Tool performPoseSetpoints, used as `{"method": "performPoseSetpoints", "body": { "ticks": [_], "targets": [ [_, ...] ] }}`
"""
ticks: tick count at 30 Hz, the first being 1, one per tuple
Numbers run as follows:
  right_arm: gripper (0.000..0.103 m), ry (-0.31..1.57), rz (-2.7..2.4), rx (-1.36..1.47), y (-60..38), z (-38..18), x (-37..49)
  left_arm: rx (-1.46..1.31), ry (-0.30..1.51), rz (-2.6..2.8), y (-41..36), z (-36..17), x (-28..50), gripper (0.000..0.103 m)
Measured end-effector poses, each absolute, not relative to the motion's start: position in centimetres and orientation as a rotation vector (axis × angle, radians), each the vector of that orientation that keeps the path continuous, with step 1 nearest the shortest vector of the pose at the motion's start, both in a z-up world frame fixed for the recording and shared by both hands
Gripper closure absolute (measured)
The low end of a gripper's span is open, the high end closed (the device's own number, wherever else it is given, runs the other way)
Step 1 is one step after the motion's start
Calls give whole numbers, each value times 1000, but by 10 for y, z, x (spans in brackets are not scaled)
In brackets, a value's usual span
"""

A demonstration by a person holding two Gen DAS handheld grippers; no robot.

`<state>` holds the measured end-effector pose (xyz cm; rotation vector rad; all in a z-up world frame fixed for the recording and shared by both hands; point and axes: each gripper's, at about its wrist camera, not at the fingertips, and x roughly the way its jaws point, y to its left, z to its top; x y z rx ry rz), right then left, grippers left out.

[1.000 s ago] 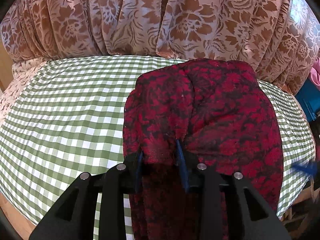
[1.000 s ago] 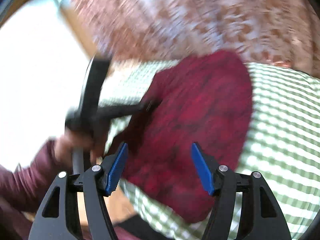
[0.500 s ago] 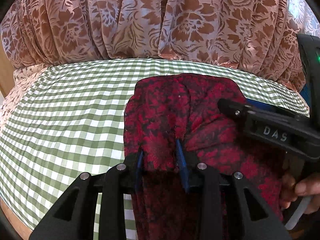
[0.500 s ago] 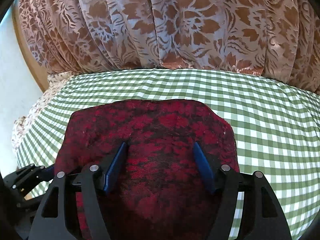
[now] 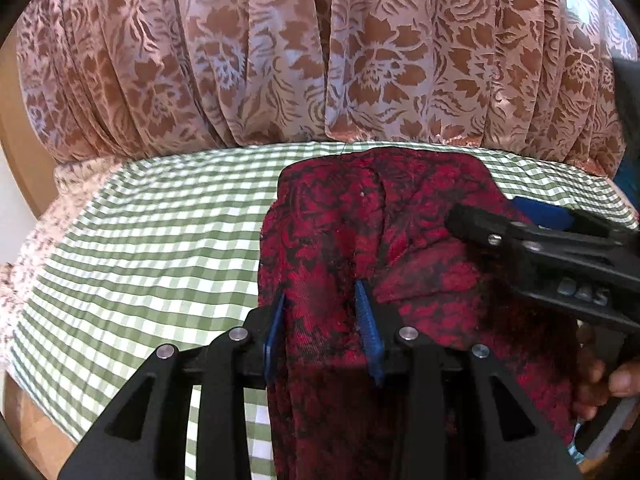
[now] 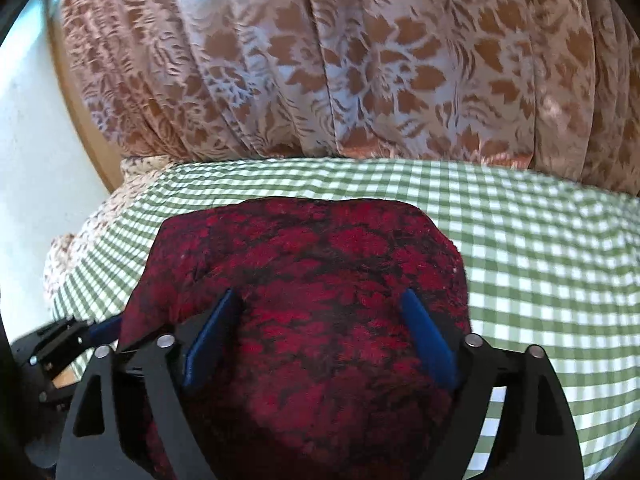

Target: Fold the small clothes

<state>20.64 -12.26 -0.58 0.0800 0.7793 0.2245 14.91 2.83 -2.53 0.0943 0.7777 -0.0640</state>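
A red cloth with a black pattern (image 5: 400,248) lies on the green-checked table (image 5: 160,240); its near part hangs over the front edge. My left gripper (image 5: 322,300) is shut on a raised fold at the cloth's left side. My right gripper (image 6: 320,300) is open, its blue pads astride the cloth (image 6: 320,264) at the cloth's right side. In the left wrist view the right gripper (image 5: 520,232) reaches in from the right, low over the cloth. In the right wrist view the left gripper (image 6: 68,340) shows at the lower left edge.
A brown floral curtain (image 5: 320,60) hangs close behind the table's far edge. A floral cloth (image 5: 44,224) drapes off the table's left end. A wooden frame and white wall (image 6: 36,120) stand at the left.
My right gripper swung in from the right and now sits low over the cloth's right side, still open. My left gripper kept its hold and drew closer to the table.
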Motion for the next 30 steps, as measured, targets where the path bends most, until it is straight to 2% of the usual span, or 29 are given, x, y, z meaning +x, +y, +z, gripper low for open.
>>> {"method": "performPoseSetpoints", "body": {
  "ticks": [10, 21, 24, 29, 30],
  "targets": [
    [18, 769, 245, 146, -138, 8, 157, 72, 756, -49, 35, -22, 133, 69],
    [17, 815, 241, 113, -130, -13, 152, 40, 748, -55, 38, -25, 126, 69],
    [16, 816, 246, 124, -133, -10, 151, 30, 741, -44, 41, -24, 124, 59],
    [5, 813, 274, 184, -147, -3, 146, 32, 721, -6, 52, -21, 119, 26],
    [3, 806, 276, 199, -150, -2, 145, 40, 722, 1, 55, -22, 118, 23]
  ]
}}
